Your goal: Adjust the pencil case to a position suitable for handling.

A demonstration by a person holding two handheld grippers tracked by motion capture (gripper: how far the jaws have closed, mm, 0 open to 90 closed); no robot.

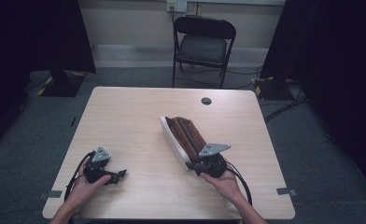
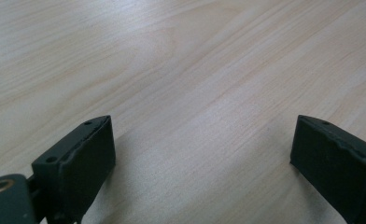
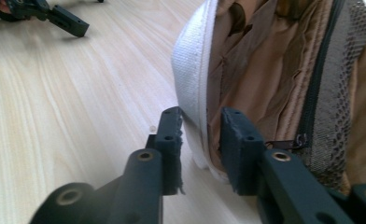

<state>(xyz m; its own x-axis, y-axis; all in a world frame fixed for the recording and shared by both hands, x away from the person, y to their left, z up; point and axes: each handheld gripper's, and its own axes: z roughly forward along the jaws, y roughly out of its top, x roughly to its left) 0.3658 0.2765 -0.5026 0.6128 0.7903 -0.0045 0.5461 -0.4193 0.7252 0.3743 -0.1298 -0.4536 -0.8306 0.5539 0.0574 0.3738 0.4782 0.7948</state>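
An open pouch point(image 1: 186, 133) with a white outside and brown lining lies on its side in the middle of the wooden table point(image 1: 139, 112). My right gripper point(image 1: 193, 164) is at its near end. In the right gripper view its jaws point(image 3: 200, 130) straddle the pouch's white wall point(image 3: 190, 60), one pad outside and one against the brown lining, pinching the fabric. A zip runs along the mesh side point(image 3: 340, 56). My left gripper point(image 1: 120, 174) rests near the table's front left, jaws wide apart point(image 2: 202, 140) over bare wood with nothing between them.
A round cable hole point(image 1: 206, 101) sits near the table's far edge. A black folding chair point(image 1: 203, 44) stands behind the table. The left gripper point(image 3: 69, 21) appears far off in the right gripper view. Dark curtains hang on both sides.
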